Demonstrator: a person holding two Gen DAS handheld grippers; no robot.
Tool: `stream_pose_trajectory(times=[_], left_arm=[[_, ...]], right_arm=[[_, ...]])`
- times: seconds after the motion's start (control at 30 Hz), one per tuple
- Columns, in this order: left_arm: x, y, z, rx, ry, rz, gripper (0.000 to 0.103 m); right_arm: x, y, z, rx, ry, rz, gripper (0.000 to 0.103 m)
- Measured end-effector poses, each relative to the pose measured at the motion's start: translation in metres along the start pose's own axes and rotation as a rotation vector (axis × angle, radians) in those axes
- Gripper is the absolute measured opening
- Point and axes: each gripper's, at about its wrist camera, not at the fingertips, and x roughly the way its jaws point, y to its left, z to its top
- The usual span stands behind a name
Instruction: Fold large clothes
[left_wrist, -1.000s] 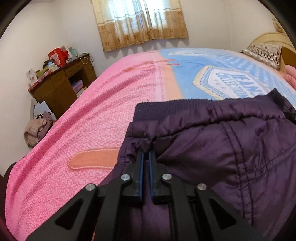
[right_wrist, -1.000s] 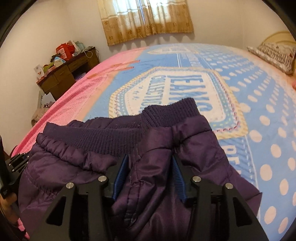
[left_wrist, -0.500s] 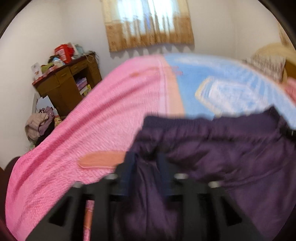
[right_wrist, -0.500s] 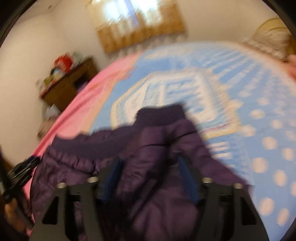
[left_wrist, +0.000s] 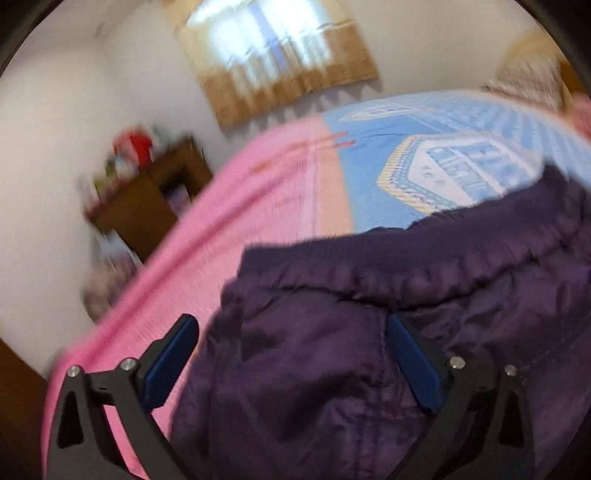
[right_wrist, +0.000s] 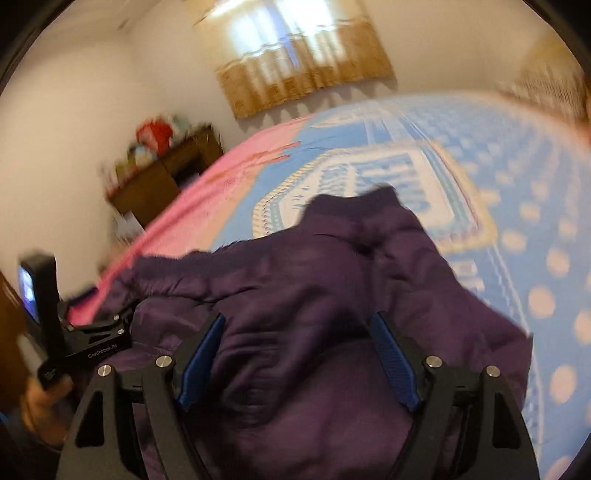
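A dark purple padded jacket (left_wrist: 369, 350) with a ribbed hem lies on the bed's near edge; it also shows in the right wrist view (right_wrist: 332, 302). My left gripper (left_wrist: 291, 332) is open wide, its blue pads (left_wrist: 173, 354) on either side of the jacket's left part, not clamping it. My right gripper (right_wrist: 297, 328) is open wide over the jacket's right part, with fabric between its pads (right_wrist: 201, 354). The left gripper's body (right_wrist: 81, 332) shows at the left of the right wrist view. Both views are motion-blurred.
The bed has a pink and blue bedspread (left_wrist: 258, 206) (right_wrist: 517, 221). A brown wooden desk (left_wrist: 147, 199) with clutter stands at the far left wall, with bags on the floor below it. A curtained window (right_wrist: 303, 62) is behind. A pillow (left_wrist: 528, 85) lies far right.
Both grippers have opened wide and let go of the jacket. The left was shut on the hem a second ago. Both views have tilted and are blurred by movement.
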Motion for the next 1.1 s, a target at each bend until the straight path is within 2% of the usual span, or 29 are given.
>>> stream_pose_trajectory(times=[0.07, 0.2, 0.3, 0.37, 0.43, 0.47, 0.6, 0.67, 0.7, 0.77, 0.83, 0.9, 0.93, 1.0, 1.1], left_arm=[[0.007, 0.002, -0.001, -0.008, 0.034, -0.018, 0.103], [0.01, -0.001, -0.003, -0.006, 0.043, -0.001, 0.103], [0.009, 0.002, -0.008, -0.059, 0.053, 0.002, 0.103], [0.009, 0.005, -0.01, -0.08, 0.063, -0.004, 0.103], [0.012, 0.003, -0.008, -0.079, 0.068, -0.007, 0.103], [0.013, 0.003, -0.008, -0.081, 0.074, -0.008, 0.103], [0.02, 0.009, -0.007, -0.112, 0.113, -0.043, 0.103], [0.02, 0.012, -0.009, -0.126, 0.115, -0.066, 0.103], [0.02, 0.013, -0.01, -0.126, 0.114, -0.073, 0.103], [0.02, 0.013, -0.01, -0.129, 0.11, -0.076, 0.103], [0.017, 0.008, -0.009, -0.106, 0.098, -0.049, 0.103], [0.014, 0.004, -0.009, -0.081, 0.082, -0.017, 0.103], [0.013, 0.002, -0.009, -0.07, 0.076, -0.005, 0.103], [0.013, 0.003, -0.009, -0.07, 0.075, -0.006, 0.103], [0.013, 0.004, -0.009, -0.081, 0.077, -0.026, 0.103]], right_arm=[[-0.005, 0.004, -0.006, -0.025, -0.025, -0.043, 0.08], [-0.025, -0.012, -0.008, 0.083, -0.115, 0.036, 0.081], [-0.038, -0.016, -0.004, 0.125, -0.175, 0.01, 0.081], [-0.02, -0.004, 0.0, 0.04, -0.082, -0.135, 0.081], [0.004, 0.007, 0.001, -0.055, 0.039, -0.228, 0.081], [0.009, 0.013, 0.002, -0.085, 0.066, -0.276, 0.081], [0.005, 0.02, 0.004, -0.093, 0.081, -0.355, 0.08], [-0.011, 0.035, 0.006, -0.126, 0.026, -0.42, 0.08], [-0.022, 0.047, 0.01, -0.14, -0.026, -0.393, 0.08], [-0.03, 0.069, 0.016, -0.177, -0.063, -0.323, 0.081], [-0.019, 0.097, 0.02, -0.253, -0.023, -0.235, 0.081], [0.001, 0.11, 0.017, -0.333, 0.016, -0.248, 0.081], [0.015, 0.109, 0.014, -0.357, 0.054, -0.268, 0.081], [0.041, 0.09, 0.004, -0.317, 0.146, -0.257, 0.081], [0.039, 0.069, -0.01, -0.276, 0.125, -0.208, 0.081]])
